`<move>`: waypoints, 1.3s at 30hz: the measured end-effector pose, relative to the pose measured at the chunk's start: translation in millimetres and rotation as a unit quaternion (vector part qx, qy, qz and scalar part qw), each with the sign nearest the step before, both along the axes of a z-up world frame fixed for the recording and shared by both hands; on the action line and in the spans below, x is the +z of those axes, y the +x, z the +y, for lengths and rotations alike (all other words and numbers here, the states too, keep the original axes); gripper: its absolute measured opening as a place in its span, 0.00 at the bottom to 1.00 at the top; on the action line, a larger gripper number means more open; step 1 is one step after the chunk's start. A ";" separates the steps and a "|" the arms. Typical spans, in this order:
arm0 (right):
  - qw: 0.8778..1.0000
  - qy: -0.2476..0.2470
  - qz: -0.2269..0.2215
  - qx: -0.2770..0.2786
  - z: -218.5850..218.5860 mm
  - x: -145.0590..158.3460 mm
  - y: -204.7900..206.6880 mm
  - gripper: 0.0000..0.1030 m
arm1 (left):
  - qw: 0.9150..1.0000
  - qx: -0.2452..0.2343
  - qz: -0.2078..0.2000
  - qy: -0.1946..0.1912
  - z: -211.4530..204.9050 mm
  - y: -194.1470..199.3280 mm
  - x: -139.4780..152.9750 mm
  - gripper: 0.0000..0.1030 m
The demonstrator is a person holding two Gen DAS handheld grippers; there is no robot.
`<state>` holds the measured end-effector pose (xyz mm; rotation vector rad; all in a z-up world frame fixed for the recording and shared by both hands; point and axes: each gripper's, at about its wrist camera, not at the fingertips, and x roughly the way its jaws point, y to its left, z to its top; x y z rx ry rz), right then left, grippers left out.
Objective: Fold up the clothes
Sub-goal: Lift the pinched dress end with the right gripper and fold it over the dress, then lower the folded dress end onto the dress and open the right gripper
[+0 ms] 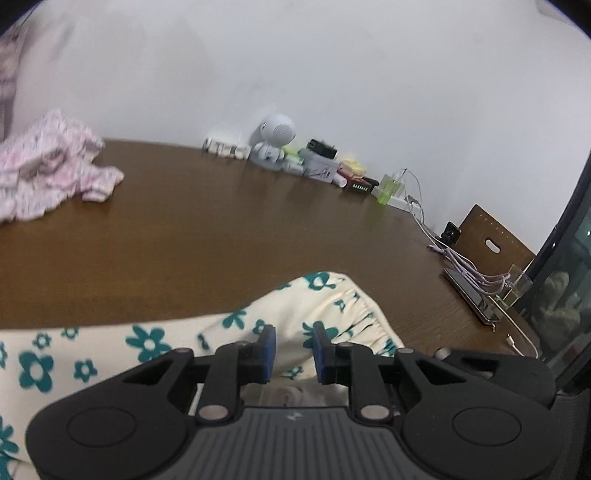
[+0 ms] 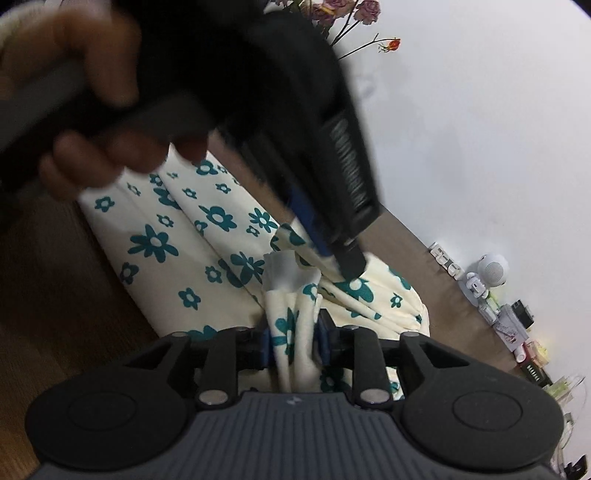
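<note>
Closest to your lens in the right wrist view, your right gripper pinches a gathered fold of the cream garment with teal flowers; cloth fills the narrow gap between the blue pads. Up and to the left, your hand grips the handle of the left gripper, blurred, its tip pressing down into the same cloth just beyond a white tag. From this angle you cannot tell whether that tip is clamping the fabric or only touching it. The garment lies spread over the brown table, reaching left and away from your fingers. Along the far right edge by the wall stand a small white robot figure and a row of small boxes, with dried roses at the top.

In the left wrist view, your left gripper shows its blue pads a narrow gap apart, with cloth visible through the gap; whether it is pinched is unclear. The flowered garment runs from the lower left to its elastic waistband at right. A crumpled pink garment sits well apart at the table's far left. Rightward come the robot figure, a green container, charging cables and a phone.
</note>
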<state>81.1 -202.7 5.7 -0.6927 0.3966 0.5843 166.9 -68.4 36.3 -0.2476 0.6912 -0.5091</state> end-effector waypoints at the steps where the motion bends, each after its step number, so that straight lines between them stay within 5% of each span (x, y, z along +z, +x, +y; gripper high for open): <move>1: 1.000 0.016 0.009 0.001 -4.2 3.5 0.5 0.37 | 1.000 0.001 0.001 0.000 1.2 0.7 -1.6 0.18; 3: 0.998 0.049 0.029 0.005 -13.1 11.0 1.4 0.48 | 1.000 0.002 0.003 0.000 2.8 3.2 -4.1 0.18; 17: 0.982 0.170 0.071 -0.042 -77.9 30.5 -14.0 0.52 | 1.000 0.002 0.014 -0.005 4.6 3.7 -11.8 0.18; 19: 0.982 0.168 0.071 -0.042 -80.9 28.8 -16.4 0.46 | 1.000 0.002 0.013 -0.005 4.5 3.0 -11.6 0.18; 21: 0.983 0.166 0.070 -0.032 -79.0 28.3 -17.9 0.16 | 1.000 0.003 0.014 -0.007 5.2 2.4 -11.2 0.18; 24: 0.986 0.149 0.074 -0.013 -70.4 25.8 -15.7 0.09 | 1.000 0.004 0.018 -0.015 8.5 1.0 -11.8 0.18; 33: 0.993 0.079 0.080 0.028 -47.8 11.7 -9.9 0.07 | 0.998 -0.011 -0.022 -0.050 18.9 -25.1 6.8 0.18; 39: 0.995 0.051 0.071 0.042 -43.8 6.8 -11.5 0.07 | 0.997 -0.057 -0.030 0.031 -11.4 -36.9 5.2 0.18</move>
